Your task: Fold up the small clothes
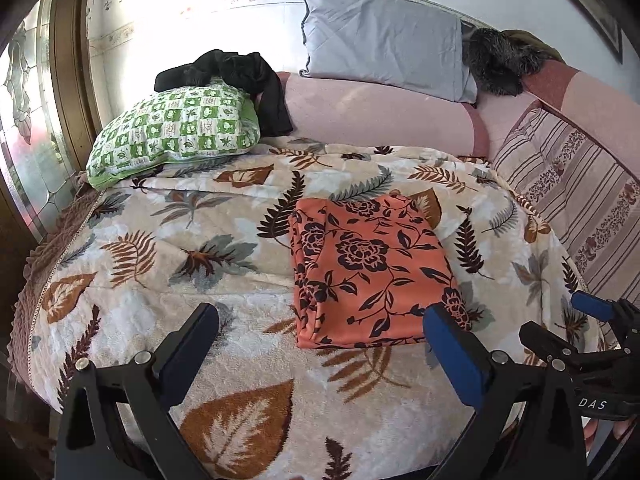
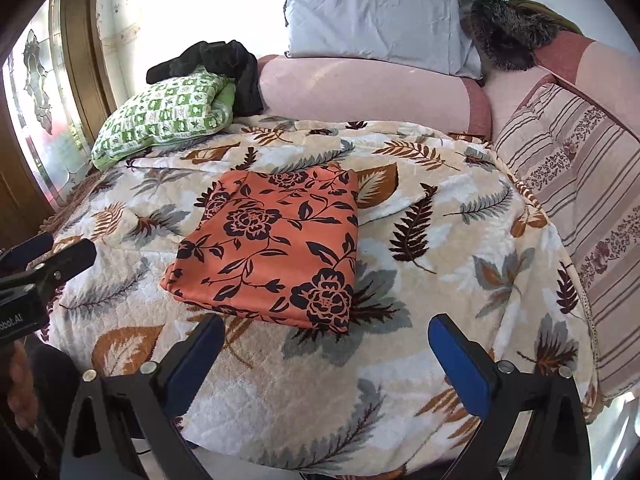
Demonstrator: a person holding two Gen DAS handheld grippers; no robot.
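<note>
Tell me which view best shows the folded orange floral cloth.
The right wrist view: the folded orange floral cloth lies whole and uncovered. In the left wrist view, the cloth has its near right corner hidden behind the left gripper's blue finger.

orange floral garment (image 1: 370, 272), folded flat, rectangular

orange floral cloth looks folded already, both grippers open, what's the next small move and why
Probably lift both grippers back and leave it. The orange floral cloth lies as a flat folded rectangle on the leaf-print blanket, and the left gripper and right gripper are open, short of its near edge, holding nothing. If another piece follows, the black garment on the green pillow seems the candidate.
</note>
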